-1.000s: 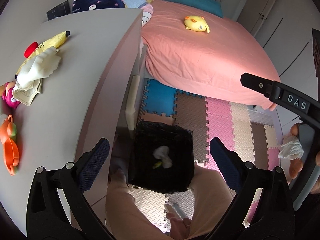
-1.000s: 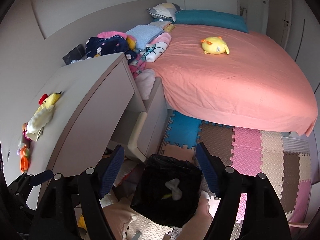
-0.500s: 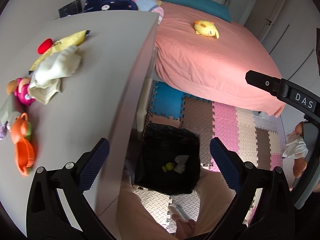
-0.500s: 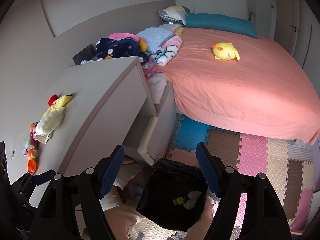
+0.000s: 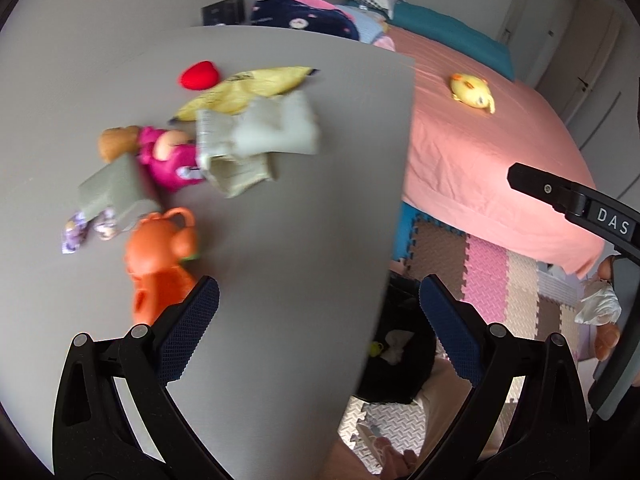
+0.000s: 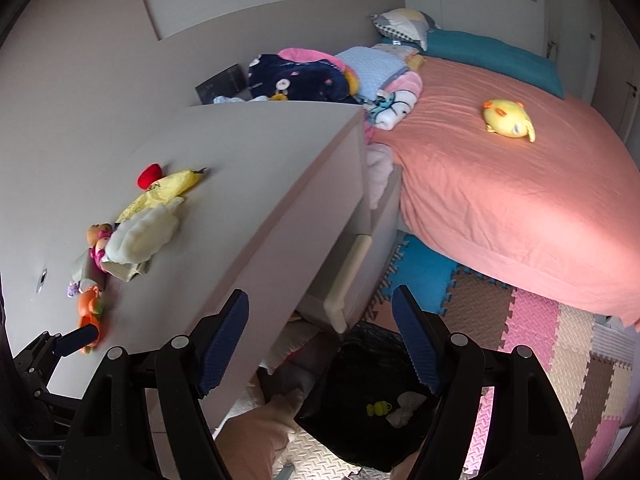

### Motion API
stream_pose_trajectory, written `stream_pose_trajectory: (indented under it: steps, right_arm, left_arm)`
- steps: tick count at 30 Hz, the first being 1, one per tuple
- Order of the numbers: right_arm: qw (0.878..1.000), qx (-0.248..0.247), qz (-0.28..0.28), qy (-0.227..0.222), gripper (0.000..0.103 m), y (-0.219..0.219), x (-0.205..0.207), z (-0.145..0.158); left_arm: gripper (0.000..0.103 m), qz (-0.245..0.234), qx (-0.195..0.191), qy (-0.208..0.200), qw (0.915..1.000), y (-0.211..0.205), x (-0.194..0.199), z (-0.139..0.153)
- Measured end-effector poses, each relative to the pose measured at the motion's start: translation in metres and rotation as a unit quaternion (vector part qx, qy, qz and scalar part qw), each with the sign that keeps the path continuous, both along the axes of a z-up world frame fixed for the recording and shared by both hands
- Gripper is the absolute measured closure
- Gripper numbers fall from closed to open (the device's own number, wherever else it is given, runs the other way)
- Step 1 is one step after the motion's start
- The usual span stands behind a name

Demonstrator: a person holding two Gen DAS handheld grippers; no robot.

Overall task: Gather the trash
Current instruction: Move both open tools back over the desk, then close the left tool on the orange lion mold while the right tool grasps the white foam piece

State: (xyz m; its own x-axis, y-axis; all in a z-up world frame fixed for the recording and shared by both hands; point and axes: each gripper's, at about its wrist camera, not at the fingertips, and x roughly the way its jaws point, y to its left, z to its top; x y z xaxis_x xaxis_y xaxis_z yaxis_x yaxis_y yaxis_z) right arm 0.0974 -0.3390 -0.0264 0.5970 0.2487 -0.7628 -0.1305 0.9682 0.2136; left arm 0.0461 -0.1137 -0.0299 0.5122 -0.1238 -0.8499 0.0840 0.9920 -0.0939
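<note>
Left tool (image 5: 316, 312): we hold it with its jaws apart and nothing between them, over the lower middle of the table (image 5: 312, 128), pointing steeply down.
Right tool (image 6: 320, 338): jaws apart and empty too, low centre of its view, above the table edge and the bin (image 6: 372, 396).
Trash: a yellow wrapper (image 5: 248, 90), a pale crumpled tissue (image 5: 276, 130) over a paper packet (image 5: 236, 170), and a grey paper scrap (image 5: 110, 190) lie in a heap in the left half of the left view, mixed with toys.
Toys: a red piece (image 5: 199, 75), a pink doll (image 5: 168, 158) and an orange toy (image 5: 158, 260) sit touching or just beside the trash.
Bin: black-lined, on the floor below the table edge, lower right of centre; a white wad and a small yellow thing already lie inside.
Step, as we judge it: reaching to the heap for the next piece.
Doing it well: we should take the tissue first, since it lies on top and nearest the edge; pinch only its raised folds so the doll and packet stay put, then carry it clear of the table edge before letting go over the bin.
Risk: the wrapper tucks under the tissue and may drag along.
Hard to make out: the heap is blurred in the left view, so edges and overlaps are unsure; the small purple bits at far left we cannot identify.
Cut off: the bin is partly hidden by the table and the tools.
</note>
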Motion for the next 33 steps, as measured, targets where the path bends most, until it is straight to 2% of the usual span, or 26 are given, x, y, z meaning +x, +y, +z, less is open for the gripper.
stream_pose_trajectory:
  steps: [8, 13, 22, 33]
  right_arm:
    - [0.999, 0.010, 0.033, 0.000, 0.028, 0.036, 0.015, 0.003]
    - [0.999, 0.009, 0.047, 0.001, 0.028, 0.053, 0.022, 0.004]
    - [0.997, 0.015, 0.073, 0.005, 0.028, 0.086, 0.039, 0.003]
    - [0.994, 0.015, 0.106, 0.003, 0.028, 0.125, 0.056, 0.004]
  left_arm:
    - [0.006, 0.059, -0.009, -0.003, 0.9982, 0.047, -0.002, -0.004]
    - [0.006, 0.057, -0.028, -0.004, 0.9980, 0.058, -0.005, 0.000]
    - [0.006, 0.075, 0.009, -0.016, 0.9970, 0.085, -0.008, 0.010]
    - [0.006, 0.096, -0.007, 0.015, 0.9952, 0.112, 0.010, -0.014]
